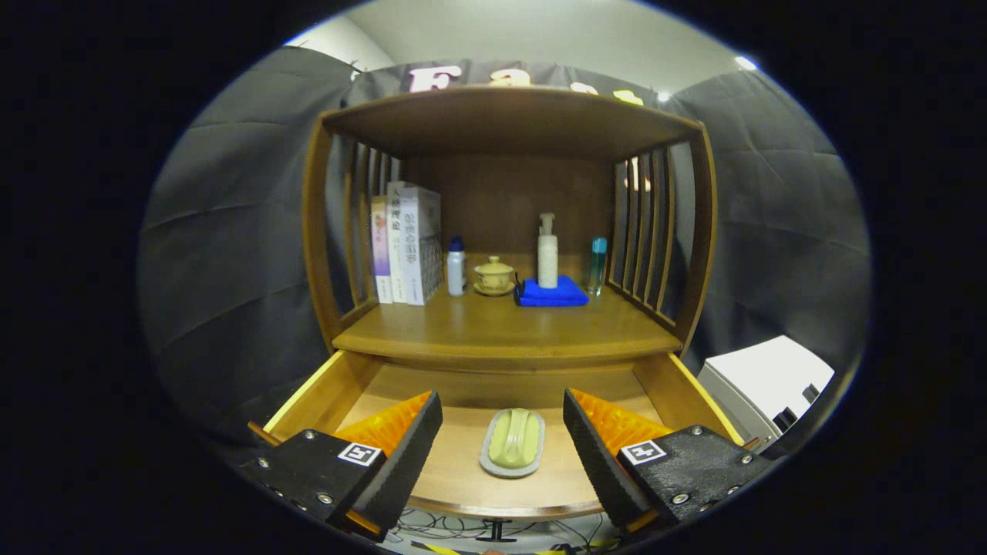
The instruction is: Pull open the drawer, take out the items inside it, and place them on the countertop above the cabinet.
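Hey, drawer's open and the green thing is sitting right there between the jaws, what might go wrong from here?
1. The green item looks low and rounded, so the open gripper may slip off it.
2. The countertop already holds books, bottles, a lidded cup and a blue cloth; placing deep risks knocking one over.
3. The open drawer juts out and could be bumped.

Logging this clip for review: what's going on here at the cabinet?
A person holds a gripper over a wooden cabinet's drawer, which is already pulled open. Its fingers are spread wide, with a green soap-like item on a grey dish lying between them on the drawer floor, not gripped. The countertop above holds books, bottles, a lidded cup and a blue cloth.
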### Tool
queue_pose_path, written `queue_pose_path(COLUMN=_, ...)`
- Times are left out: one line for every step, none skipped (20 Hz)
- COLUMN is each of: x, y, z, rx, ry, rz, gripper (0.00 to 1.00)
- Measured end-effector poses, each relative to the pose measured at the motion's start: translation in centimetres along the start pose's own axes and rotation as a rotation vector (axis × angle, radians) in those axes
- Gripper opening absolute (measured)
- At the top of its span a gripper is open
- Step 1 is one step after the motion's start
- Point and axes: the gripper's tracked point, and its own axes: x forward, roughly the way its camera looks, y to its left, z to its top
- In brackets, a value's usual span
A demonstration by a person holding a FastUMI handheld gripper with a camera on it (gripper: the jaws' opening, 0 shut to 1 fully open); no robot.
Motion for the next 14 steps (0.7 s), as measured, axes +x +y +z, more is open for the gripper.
queue_pose_path(x=1.1, y=-0.4, z=-0.7, rx=0.025, ry=0.039, rz=-0.017, gripper=0.97)
queue_pose_path(x=1.8, y=-0.7, z=-1.4, rx=0.060, ry=0.081, rz=-0.027, gripper=0.97)
queue_pose_path(x=2.7, y=-0.5, z=-2.0, rx=0.099, ry=0.114, rz=-0.029, gripper=0.97)
queue_pose_path(x=3.5, y=-0.4, z=-2.4, rx=0.137, ry=0.138, rz=-0.029, gripper=0.97)
queue_pose_path(x=4.3, y=-0.5, z=-3.0, rx=0.166, ry=0.165, rz=-0.031, gripper=0.97)
queue_pose_path(x=5.4, y=-0.6, z=-3.7, rx=0.191, ry=0.187, rz=-0.050, gripper=0.96)
queue_pose_path(x=6.1, y=-0.7, z=-4.4, rx=0.210, ry=0.213, rz=-0.064, gripper=0.96)
queue_pose_path(x=6.8, y=-0.5, z=-5.4, rx=0.216, ry=0.253, rz=-0.068, gripper=0.96)
queue_pose_path(x=7.5, y=-0.6, z=-6.5, rx=0.209, ry=0.282, rz=-0.083, gripper=0.96)
queue_pose_path(x=8.0, y=-0.9, z=-7.3, rx=0.194, ry=0.309, rz=-0.098, gripper=0.96)
queue_pose_path(x=8.2, y=-1.2, z=-8.0, rx=0.181, ry=0.331, rz=-0.112, gripper=0.96)
queue_pose_path(x=8.5, y=-1.4, z=-8.7, rx=0.175, ry=0.356, rz=-0.116, gripper=0.95)
queue_pose_path(x=8.7, y=-1.5, z=-9.3, rx=0.180, ry=0.379, rz=-0.118, gripper=0.95)
queue_pose_path(x=8.9, y=-1.5, z=-9.6, rx=0.195, ry=0.399, rz=-0.120, gripper=0.94)
